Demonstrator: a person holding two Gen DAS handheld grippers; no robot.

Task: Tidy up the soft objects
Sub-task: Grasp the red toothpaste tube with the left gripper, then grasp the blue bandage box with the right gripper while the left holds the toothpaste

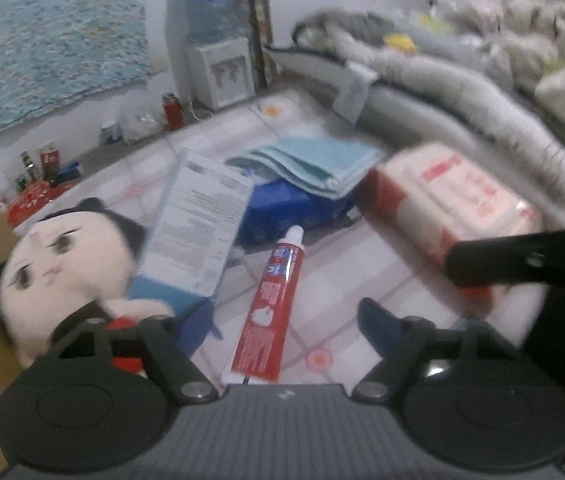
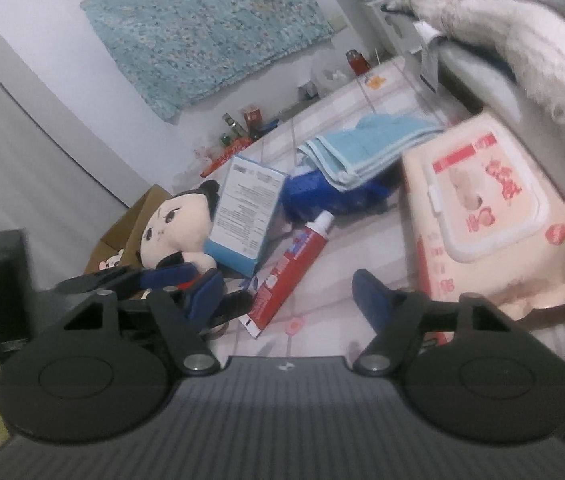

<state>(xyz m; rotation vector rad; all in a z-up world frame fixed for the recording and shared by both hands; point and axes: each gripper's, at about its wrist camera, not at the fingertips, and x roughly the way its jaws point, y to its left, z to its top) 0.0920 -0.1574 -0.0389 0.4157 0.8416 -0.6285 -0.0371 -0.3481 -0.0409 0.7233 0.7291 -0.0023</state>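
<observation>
A plush doll [image 1: 54,264] with black hair lies at the left, partly under a white-and-blue carton [image 1: 198,224]. A folded light-blue towel [image 1: 310,164] rests on a blue pack [image 1: 294,208]. A pink wipes pack [image 1: 450,200] lies at the right. A red toothpaste tube [image 1: 270,312] lies on the checked cover between the fingers of my open left gripper [image 1: 286,324], untouched. My right gripper [image 2: 288,296] is open above the tube's [image 2: 286,276] lower end, with the wipes pack [image 2: 490,216] just to its right. Doll [image 2: 174,220] and towel [image 2: 366,144] lie beyond.
A grey blanket [image 1: 462,92] is heaped along the right. A cardboard box [image 2: 130,228] stands behind the doll. A water dispenser [image 1: 218,68], small bottles and a red can [image 1: 172,110] line the far wall. The other gripper's black finger [image 1: 522,260] reaches in from the right.
</observation>
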